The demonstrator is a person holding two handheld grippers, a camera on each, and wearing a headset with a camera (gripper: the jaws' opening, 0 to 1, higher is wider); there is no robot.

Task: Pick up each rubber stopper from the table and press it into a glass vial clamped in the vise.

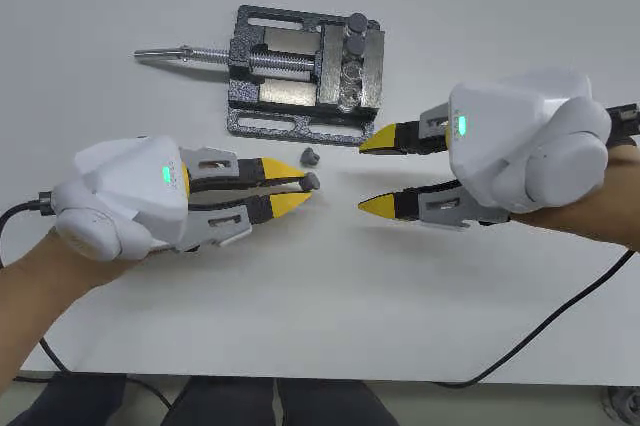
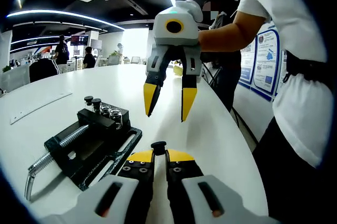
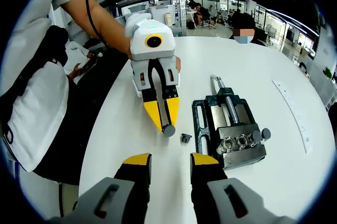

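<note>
Vise [image 1: 305, 71] is sitting on the white counter [image 1: 300, 286], clamping a row of glass vials [image 1: 349, 84], two of them already plugged. Right tongs [image 1: 368, 176] are hovering near it, jaws gaping wide. Left tongs [image 1: 305, 189] are pinching a grey rubber stopper [image 1: 311, 181]. A loose stopper [image 1: 310, 157] is lying on the counter just beside it.
</note>
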